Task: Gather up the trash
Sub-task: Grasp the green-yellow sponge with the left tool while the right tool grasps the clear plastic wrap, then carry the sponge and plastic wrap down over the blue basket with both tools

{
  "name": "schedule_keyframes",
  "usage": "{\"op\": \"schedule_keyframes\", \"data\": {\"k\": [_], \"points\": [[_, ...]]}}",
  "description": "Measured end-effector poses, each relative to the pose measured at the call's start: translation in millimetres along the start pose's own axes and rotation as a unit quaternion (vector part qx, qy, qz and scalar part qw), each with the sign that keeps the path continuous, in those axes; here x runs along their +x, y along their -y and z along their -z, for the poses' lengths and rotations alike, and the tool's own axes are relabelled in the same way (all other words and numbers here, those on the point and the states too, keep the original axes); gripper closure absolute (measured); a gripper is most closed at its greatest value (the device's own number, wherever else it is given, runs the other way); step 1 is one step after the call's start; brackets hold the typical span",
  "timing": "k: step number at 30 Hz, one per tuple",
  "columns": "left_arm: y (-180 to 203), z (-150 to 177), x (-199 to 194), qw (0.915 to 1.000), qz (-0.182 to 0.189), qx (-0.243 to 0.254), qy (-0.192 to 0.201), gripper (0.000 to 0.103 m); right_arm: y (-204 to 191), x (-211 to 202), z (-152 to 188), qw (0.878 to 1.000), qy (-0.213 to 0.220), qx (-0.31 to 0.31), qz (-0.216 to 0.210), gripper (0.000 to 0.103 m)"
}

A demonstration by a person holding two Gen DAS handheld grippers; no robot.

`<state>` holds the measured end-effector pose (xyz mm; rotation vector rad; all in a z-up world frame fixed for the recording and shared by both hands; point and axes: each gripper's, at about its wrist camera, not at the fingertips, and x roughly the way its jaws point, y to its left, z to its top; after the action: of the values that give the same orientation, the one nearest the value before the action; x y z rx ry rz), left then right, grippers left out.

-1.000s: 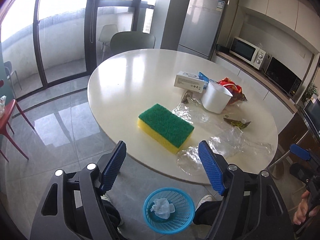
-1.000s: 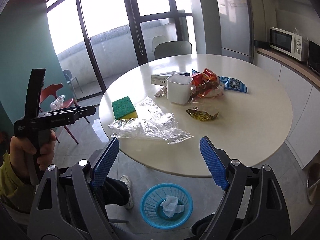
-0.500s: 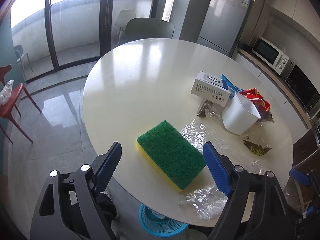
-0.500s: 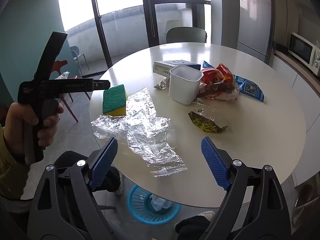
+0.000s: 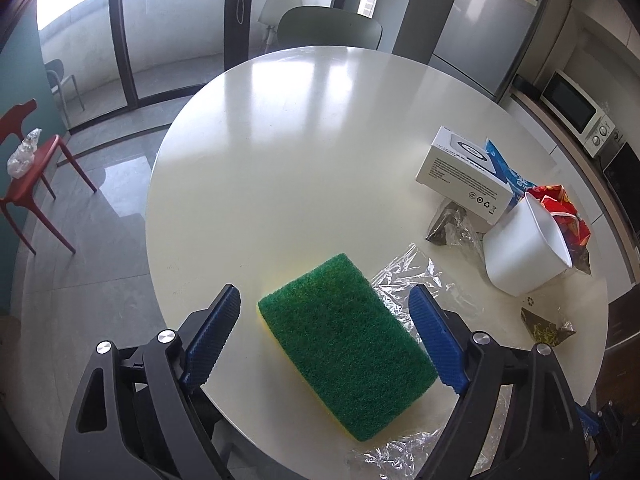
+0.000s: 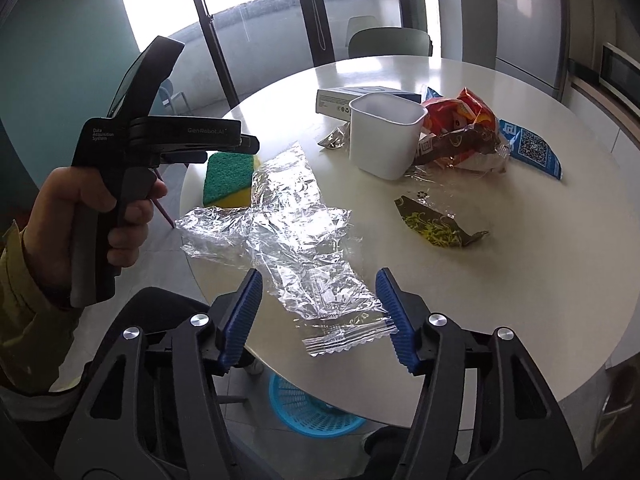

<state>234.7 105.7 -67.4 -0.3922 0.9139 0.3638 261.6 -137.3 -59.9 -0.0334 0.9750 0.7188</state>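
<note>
My left gripper (image 5: 326, 334) is open, its jaws on either side of a green and yellow sponge (image 5: 346, 358) near the table's front edge. My right gripper (image 6: 318, 318) is open over the near end of a crumpled clear plastic wrap (image 6: 296, 240). Further trash lies on the round white table (image 6: 520, 280): a dark wrapper with yellow print (image 6: 434, 226), a red snack bag (image 6: 460, 120), a blue packet (image 6: 530, 148) and a small dark wrapper (image 6: 334, 138). A blue basket (image 6: 312, 412) stands on the floor under the table edge.
A white tub (image 6: 384, 140) and a white box (image 5: 464, 174) stand on the table beside the trash. A green chair (image 5: 330, 30) is at the far side, a red chair (image 5: 28, 176) at the left. A fridge and microwave (image 5: 572, 110) line the right wall.
Both grippers have moved forward and down over the table. The sponge now lies between the left jaws, the plastic wrap between the right jaws. The basket has slid under the table edge in view.
</note>
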Motion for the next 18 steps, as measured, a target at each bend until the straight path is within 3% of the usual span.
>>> {"op": "schedule_keyframes", "data": {"k": [4,9,11,18], "points": [[-2,1,9,0.9999,-0.002,-0.004,-0.009,0.025,-1,5,3,1.000,-0.007,0.000,-0.006,0.071],[-2,1,12,1.0000,-0.004,0.003,-0.001,0.037,-5,6,8,1.000,-0.002,0.002,-0.004,0.076],[-2,0,8,0.9999,-0.006,0.009,0.007,0.039,-4,5,9,1.000,-0.001,0.009,-0.003,0.093],[-1,-5,6,0.9996,0.002,0.024,0.016,0.051,-4,-1,9,1.000,0.008,0.020,-0.005,0.094]]}}
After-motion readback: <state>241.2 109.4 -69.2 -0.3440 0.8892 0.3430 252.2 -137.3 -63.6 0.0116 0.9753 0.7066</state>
